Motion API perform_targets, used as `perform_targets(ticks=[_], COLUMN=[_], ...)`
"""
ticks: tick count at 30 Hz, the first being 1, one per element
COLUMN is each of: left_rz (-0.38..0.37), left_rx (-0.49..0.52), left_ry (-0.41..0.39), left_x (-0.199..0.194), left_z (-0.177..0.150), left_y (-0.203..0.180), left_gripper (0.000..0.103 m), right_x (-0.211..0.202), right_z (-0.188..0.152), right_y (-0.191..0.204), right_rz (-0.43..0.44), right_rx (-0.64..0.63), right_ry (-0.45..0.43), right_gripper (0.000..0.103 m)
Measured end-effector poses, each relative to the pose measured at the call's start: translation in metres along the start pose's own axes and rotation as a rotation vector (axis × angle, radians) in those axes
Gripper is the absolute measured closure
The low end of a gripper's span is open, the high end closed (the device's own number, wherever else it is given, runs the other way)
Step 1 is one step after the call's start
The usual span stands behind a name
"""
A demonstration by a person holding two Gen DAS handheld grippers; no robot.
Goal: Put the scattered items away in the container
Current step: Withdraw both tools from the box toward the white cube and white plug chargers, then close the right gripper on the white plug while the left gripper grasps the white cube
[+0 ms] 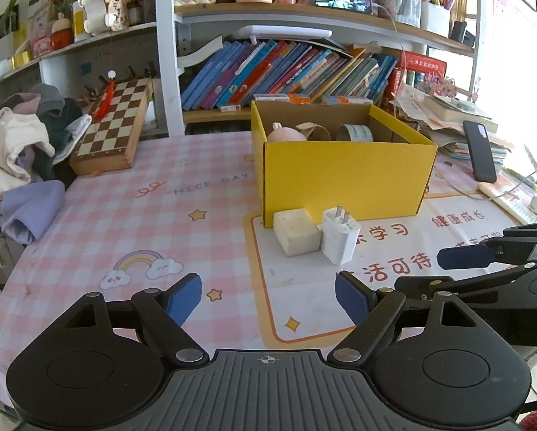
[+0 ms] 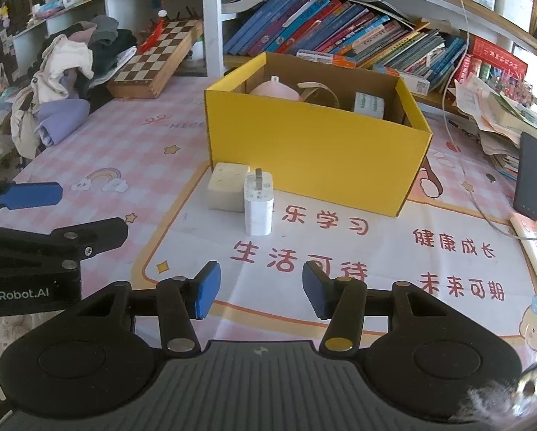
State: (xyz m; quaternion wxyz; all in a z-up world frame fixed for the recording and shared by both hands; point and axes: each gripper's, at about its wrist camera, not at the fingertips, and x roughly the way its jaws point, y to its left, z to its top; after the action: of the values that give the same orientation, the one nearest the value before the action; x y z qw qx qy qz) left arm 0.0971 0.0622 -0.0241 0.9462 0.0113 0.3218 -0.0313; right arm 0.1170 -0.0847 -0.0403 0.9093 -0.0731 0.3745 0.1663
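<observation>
I see a matt yellow cardboard box [image 2: 315, 165], raw brown inside. White charger [image 2: 258, 204]: smooth glossy plastic. Cream cube [image 2: 227, 188]: dull, slightly scuffed. Counter [image 1: 124, 222] cover looks smooth printed vinyl. Chessboard [image 1: 114, 125]: varnished wood.

cardboard box [image 1: 340, 176]: yellow outside, brown inside | charger plug [image 1: 340, 239]: white | cube adapter [image 1: 296, 231]: off-white | worktop cloth [image 1: 124, 215]: pink-and-white check, printed with stars and rainbow | chessboard [image 1: 112, 122]: brown-and-cream squares | phone [image 1: 479, 151]: black | hand-held gripper pads [image 1: 184, 298]: blue
</observation>
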Motion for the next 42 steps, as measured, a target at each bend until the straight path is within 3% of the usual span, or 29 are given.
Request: perform_targets(ticks=[26, 42], left_rz=[0.009, 0.058], left_rx=[-0.042, -0.088], left_ry=[0.024, 0.055], left_x=[0.024, 0.051], left_z=[0.011, 0.021], left_y=[0.006, 0.012], left_gripper=[0.019, 0.02], right_x=[0.026, 0.074], right_z=[0.02, 0.05], right_y=[-0.008, -0.014], right_rz=[0.014, 0.088], right_rx=[-0.012, -0.053], right_ry=[0.024, 0.071], right_gripper=[0.054, 0.053])
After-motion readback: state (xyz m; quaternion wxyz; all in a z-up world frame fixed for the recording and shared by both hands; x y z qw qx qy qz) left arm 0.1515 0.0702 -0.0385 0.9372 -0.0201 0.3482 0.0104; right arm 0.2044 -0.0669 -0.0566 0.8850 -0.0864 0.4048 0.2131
